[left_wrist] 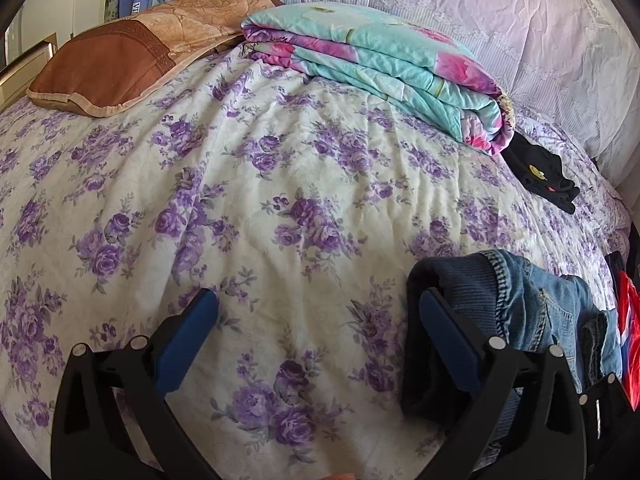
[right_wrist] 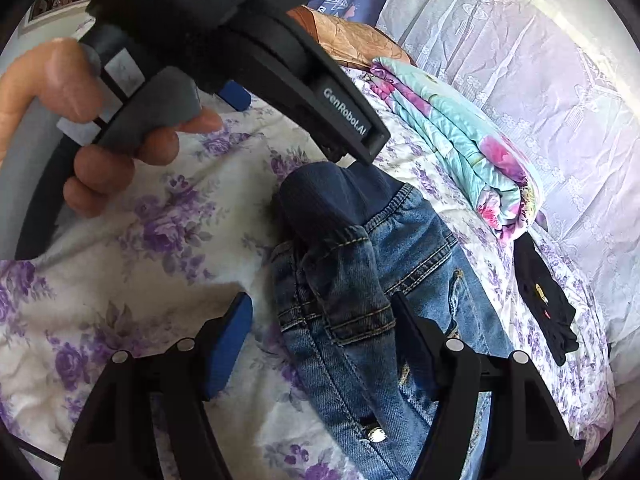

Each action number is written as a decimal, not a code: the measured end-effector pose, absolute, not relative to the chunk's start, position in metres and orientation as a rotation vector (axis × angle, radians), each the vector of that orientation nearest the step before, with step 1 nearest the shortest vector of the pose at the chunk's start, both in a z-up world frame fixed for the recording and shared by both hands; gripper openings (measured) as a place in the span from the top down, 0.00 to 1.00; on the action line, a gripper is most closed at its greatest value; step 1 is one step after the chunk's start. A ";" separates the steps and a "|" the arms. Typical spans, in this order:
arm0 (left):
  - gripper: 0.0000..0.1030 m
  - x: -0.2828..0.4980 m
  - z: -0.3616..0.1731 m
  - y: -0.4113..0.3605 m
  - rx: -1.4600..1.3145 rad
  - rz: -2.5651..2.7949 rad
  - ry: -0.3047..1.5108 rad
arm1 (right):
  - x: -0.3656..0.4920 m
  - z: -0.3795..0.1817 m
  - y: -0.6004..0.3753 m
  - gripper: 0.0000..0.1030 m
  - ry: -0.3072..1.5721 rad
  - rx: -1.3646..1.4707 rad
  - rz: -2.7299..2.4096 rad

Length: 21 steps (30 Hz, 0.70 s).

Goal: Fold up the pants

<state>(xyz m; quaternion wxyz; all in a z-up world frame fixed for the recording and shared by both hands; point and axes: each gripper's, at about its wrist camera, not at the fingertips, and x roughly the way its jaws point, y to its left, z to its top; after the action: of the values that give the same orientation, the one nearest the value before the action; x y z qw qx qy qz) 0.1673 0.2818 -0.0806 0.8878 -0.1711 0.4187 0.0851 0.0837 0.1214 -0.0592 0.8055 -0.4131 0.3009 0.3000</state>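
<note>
Blue denim pants (right_wrist: 360,304) with a dark ribbed waistband lie bunched on the floral bedspread (left_wrist: 280,184). In the left wrist view the pants (left_wrist: 532,304) sit at the lower right, draped against the right finger. My left gripper (left_wrist: 320,316) is open, with only bedspread between its fingers. It also shows in the right wrist view (right_wrist: 248,40), held by a hand above the waistband. My right gripper (right_wrist: 320,320) is open and straddles the pants' upper part, with denim between its fingers.
A folded teal and pink floral quilt (left_wrist: 380,64) and a brown pillow (left_wrist: 112,68) lie at the head of the bed. A black garment (left_wrist: 540,172) lies beside the quilt. A pale lace curtain (left_wrist: 500,12) hangs behind. A red item (left_wrist: 628,320) sits at the right edge.
</note>
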 end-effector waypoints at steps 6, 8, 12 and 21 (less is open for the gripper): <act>0.04 0.167 -0.082 0.285 -0.381 0.169 0.877 | 0.094 -0.050 0.112 0.73 0.637 -0.809 0.602; 0.04 0.166 -0.081 0.286 -0.402 0.145 0.869 | 0.099 -0.042 0.104 0.74 0.648 -0.722 0.616; 0.04 0.165 -0.082 0.291 -0.489 0.058 0.863 | 0.102 -0.036 0.094 0.74 0.628 -0.633 0.627; 0.04 0.163 -0.079 0.287 -0.737 -0.288 0.987 | 0.092 -0.023 0.078 0.75 0.540 -0.548 0.624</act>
<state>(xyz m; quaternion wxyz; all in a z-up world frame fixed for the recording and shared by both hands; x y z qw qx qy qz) 0.1632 0.2865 -0.0795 0.8066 -0.3442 0.4614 -0.1345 0.0924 0.0780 -0.0229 0.8797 -0.2630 0.2592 0.2996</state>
